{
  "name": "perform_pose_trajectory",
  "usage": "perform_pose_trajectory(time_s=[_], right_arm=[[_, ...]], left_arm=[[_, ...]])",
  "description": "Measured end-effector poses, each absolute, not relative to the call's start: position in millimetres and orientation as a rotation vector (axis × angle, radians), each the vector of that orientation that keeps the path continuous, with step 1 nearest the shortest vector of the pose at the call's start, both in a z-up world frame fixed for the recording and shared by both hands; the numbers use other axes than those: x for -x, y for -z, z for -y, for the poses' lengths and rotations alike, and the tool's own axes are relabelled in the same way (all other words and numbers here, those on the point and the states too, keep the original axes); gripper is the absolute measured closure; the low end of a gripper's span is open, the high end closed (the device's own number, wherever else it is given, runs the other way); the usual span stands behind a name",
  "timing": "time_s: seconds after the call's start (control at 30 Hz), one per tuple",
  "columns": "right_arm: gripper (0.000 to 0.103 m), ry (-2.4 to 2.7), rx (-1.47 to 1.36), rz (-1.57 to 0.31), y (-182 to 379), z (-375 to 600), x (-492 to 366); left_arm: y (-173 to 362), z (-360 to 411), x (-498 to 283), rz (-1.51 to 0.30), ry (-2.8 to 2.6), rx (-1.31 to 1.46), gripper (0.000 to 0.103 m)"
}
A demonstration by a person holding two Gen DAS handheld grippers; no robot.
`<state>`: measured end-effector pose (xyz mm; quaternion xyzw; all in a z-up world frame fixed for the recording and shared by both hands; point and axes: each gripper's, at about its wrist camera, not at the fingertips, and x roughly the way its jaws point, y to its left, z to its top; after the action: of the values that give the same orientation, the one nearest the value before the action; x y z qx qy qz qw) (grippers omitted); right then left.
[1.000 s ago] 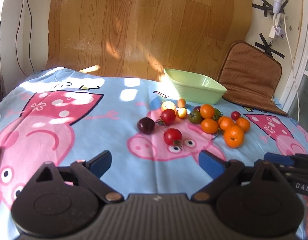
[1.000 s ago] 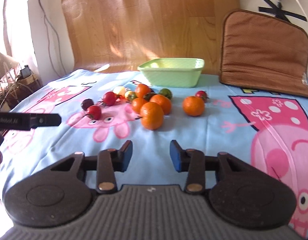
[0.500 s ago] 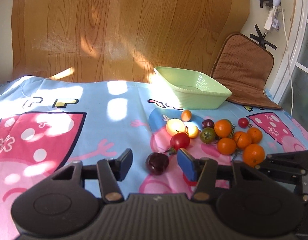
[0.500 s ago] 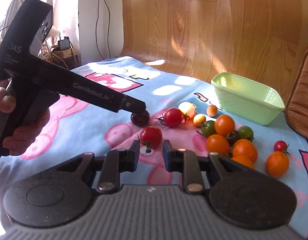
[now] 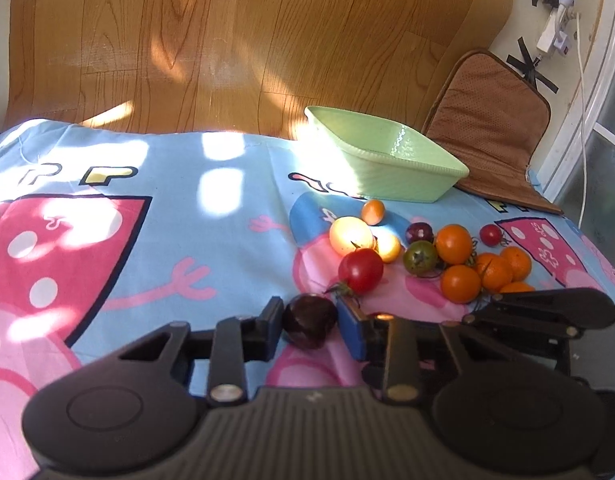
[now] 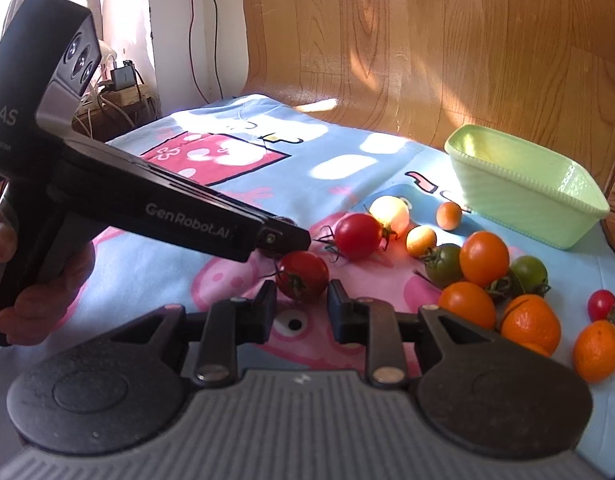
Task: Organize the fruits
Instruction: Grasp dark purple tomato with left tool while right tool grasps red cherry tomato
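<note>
Left claw (image 5: 310,322): jaws closing, now on either side of the dark plum-coloured tomato (image 5: 309,320), pads touching it; a second ago they stood wide, well short of it.
Right claw (image 6: 301,307): jaws opening slightly around the red tomato (image 6: 302,275), which sits just ahead, between the tips; whether it is gripped, I cannot tell.
Green tray (image 5: 391,168): far beyond both claws, empty.
Remaining fruit: loose on the surface (image 5: 227,240), ahead to the right.
Judgement: first two pickups beginning.
</note>
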<state>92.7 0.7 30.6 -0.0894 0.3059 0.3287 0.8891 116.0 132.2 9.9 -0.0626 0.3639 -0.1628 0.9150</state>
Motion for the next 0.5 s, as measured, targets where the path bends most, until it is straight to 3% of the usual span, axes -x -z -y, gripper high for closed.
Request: perform_pose_trajectory(time_s=[0.5], right_arm=[[0.075,-0.59,0.061,-0.628,-64.5,81.4,-83.8]], left_arm=[[-47.4,-77.4,-108.5,-0.741,0.418,0.207,0.073]])
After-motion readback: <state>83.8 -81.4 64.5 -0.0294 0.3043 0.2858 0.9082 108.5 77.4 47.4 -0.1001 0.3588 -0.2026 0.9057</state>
